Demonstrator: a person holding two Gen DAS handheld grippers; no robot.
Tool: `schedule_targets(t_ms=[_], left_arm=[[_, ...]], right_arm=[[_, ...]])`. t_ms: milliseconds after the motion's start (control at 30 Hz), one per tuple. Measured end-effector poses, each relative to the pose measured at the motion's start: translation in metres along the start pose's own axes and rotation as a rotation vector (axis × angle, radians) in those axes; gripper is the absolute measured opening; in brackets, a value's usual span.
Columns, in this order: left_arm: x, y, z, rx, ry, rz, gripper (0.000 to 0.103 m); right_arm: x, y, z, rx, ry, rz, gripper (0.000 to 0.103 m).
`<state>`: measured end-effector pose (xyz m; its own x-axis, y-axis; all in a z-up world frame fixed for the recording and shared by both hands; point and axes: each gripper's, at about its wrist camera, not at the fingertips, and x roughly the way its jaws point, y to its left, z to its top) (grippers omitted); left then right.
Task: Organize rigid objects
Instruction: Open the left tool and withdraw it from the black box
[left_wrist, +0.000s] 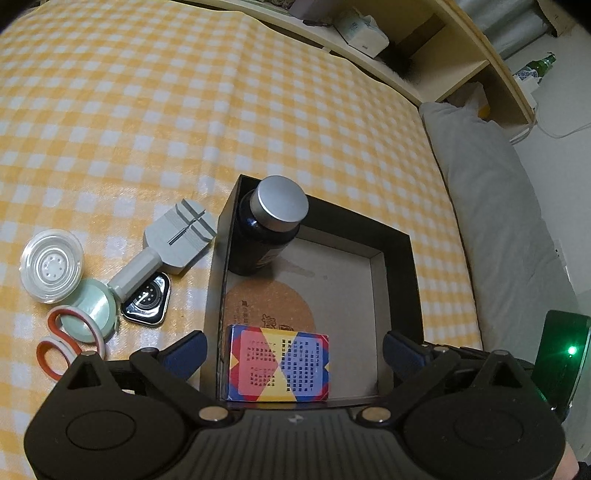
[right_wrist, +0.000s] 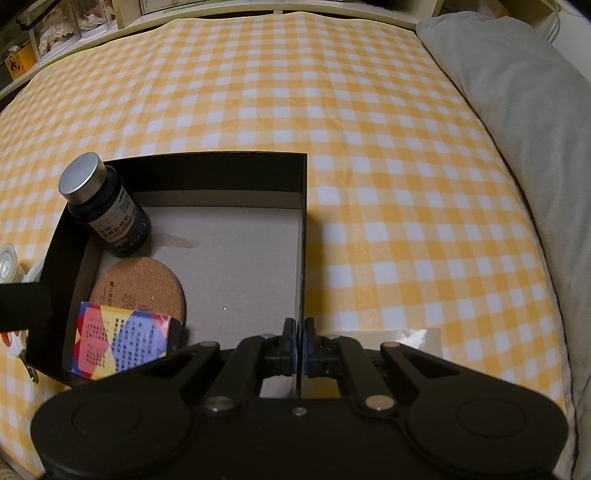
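A black open box (left_wrist: 399, 236) (right_wrist: 221, 158) lies on the yellow checked cloth. Inside it a dark bottle (left_wrist: 266, 236) (right_wrist: 110, 214) with a silver cap stands in the far left corner. A round cork coaster (left_wrist: 273, 306) (right_wrist: 144, 284) lies flat in front of it. A colourful card box (left_wrist: 277, 363) (right_wrist: 122, 341) rests partly on the coaster at the near left. My left gripper (left_wrist: 293, 339) is open over the card box, its fingers apart from the box's sides. My right gripper (right_wrist: 298, 328) is shut on the black box's right wall.
Left of the box lie a grey watch-band tool (left_wrist: 173, 240), a smartwatch body (left_wrist: 147, 299), a clear round lid (left_wrist: 51, 266), a pale green disc (left_wrist: 92, 314) and orange-handled scissors (left_wrist: 66, 343). A grey pillow (left_wrist: 498, 221) (right_wrist: 517, 129) borders the cloth's right side. Shelves (left_wrist: 424, 55) stand behind.
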<state>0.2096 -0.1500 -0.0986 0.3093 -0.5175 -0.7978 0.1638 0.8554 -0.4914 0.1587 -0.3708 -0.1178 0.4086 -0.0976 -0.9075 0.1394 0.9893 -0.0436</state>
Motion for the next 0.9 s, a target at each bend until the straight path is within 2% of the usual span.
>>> schedule_targets(t_ms=[400,500,700,900], left_arm=[[-0.001,-0.004,-0.001,0.036,0.026,0.006,0.100],[-0.004,-0.008,-0.002,0.095,0.038,-0.006,0.101],[-0.014,-0.018,-0.005,0.226,0.001,-0.012,0.103],[-0.018,-0.008,-0.002,0.360,-0.017,0.000,0.103]], right_arm=[[0.000,0.000,0.000,0.007,0.002,0.005,0.004],[0.000,-0.001,0.000,0.006,0.002,0.005,0.003],[-0.003,-0.003,-0.003,0.032,-0.005,0.023,0.003],[-0.010,-0.008,-0.005,0.054,-0.014,0.039,0.003]])
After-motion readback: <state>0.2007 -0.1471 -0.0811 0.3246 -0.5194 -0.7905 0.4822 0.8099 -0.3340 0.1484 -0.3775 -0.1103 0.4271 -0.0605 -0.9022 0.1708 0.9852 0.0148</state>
